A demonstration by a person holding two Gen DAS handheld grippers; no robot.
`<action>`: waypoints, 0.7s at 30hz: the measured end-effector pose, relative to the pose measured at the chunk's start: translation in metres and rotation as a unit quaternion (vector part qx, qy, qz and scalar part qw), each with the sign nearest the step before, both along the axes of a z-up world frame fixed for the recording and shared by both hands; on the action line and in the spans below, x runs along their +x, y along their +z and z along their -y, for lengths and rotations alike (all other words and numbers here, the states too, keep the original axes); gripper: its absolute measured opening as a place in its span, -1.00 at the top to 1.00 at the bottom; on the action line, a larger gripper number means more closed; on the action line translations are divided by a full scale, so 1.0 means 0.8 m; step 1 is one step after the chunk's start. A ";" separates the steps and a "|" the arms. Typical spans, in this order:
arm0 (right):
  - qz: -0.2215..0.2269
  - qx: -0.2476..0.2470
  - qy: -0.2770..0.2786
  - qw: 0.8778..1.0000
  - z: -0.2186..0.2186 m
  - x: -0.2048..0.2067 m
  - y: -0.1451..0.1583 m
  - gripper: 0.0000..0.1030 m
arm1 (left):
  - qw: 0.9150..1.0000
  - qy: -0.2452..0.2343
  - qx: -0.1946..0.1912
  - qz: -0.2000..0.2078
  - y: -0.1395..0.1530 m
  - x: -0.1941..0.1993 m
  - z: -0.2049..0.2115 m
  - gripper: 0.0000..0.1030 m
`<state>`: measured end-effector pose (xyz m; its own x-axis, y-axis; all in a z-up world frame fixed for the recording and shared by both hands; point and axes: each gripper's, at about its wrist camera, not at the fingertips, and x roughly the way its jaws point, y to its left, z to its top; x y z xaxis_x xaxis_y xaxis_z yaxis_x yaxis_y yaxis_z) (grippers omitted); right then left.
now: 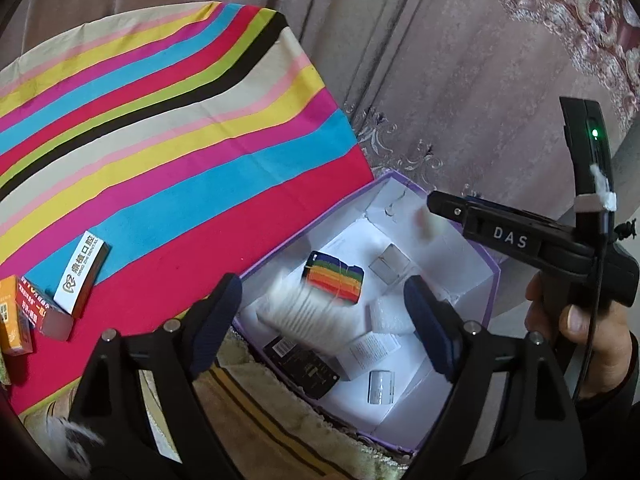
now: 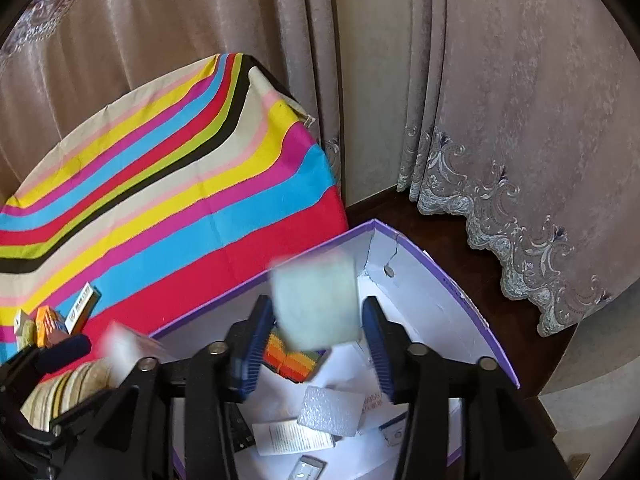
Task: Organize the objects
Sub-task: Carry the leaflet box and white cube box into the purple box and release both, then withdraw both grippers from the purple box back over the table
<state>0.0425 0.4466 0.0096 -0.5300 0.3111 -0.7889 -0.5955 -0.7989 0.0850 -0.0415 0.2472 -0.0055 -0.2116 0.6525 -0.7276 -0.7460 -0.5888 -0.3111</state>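
The right gripper [image 2: 318, 344] sits right above the purple box [image 2: 460, 280], and a blurry pale green block [image 2: 316, 304] is in the gap between its blue pads [image 2: 256, 344]. The jaws stand parted and the block looks loose, with a sliver of space on each side (it's smeared with motion blur, so the edges are hard to read). It's over the box's white inside, just above a rainbow-striped little pack [image 2: 294, 360].

The left gripper [image 1: 324, 320] is wide open with nothing between its pads, also pointing down over the same purple box [image 1: 496, 280]. A blurry whitish thing [image 1: 296, 312] shows in the box near its left pad, too smeared to name.

Inside the box: the rainbow pack [image 1: 334, 280], a black packet [image 1: 304, 368], a folded paper leaflet [image 1: 372, 350], a small clear case [image 1: 388, 266] and a white foam piece [image 2: 330, 408].

To the left is the bench under a striped cloth [image 1: 160, 140], with a white carton [image 1: 82, 276], a red box [image 1: 40, 312] and an orange box [image 1: 14, 320] near its front edge, well apart from both grippers. Curtains [image 2: 500, 120] hang behind.

A hand [image 1: 580, 332] grips the right tool's handle in the left wrist view.
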 end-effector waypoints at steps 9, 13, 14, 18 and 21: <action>0.001 -0.002 0.003 1.000 0.002 -0.005 0.001 -0.15 | 1.000 0.017 0.008 0.004 0.001 -0.010 0.012 -0.69; 0.003 -0.003 0.011 1.000 0.012 -0.008 0.001 -0.18 | 0.999 0.034 0.012 0.011 0.000 -0.017 0.027 -0.69; 0.003 -0.003 0.013 1.000 0.015 -0.009 0.001 -0.18 | 0.999 0.039 0.013 0.011 0.000 -0.018 0.029 -0.69; 0.004 -0.003 0.027 1.000 0.029 -0.015 0.003 -0.19 | 0.998 0.057 0.019 0.014 0.001 -0.022 0.046 -0.69; 0.004 -0.002 0.041 0.999 0.042 -0.021 0.006 -0.21 | 0.997 0.069 0.020 0.014 0.001 -0.025 0.057 -0.69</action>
<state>0.0256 0.4131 0.0140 -0.5469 0.2636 -0.7946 -0.5294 -0.8442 0.0843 -0.0618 0.2014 -0.0050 -0.2815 0.6468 -0.7088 -0.6492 -0.6723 -0.3556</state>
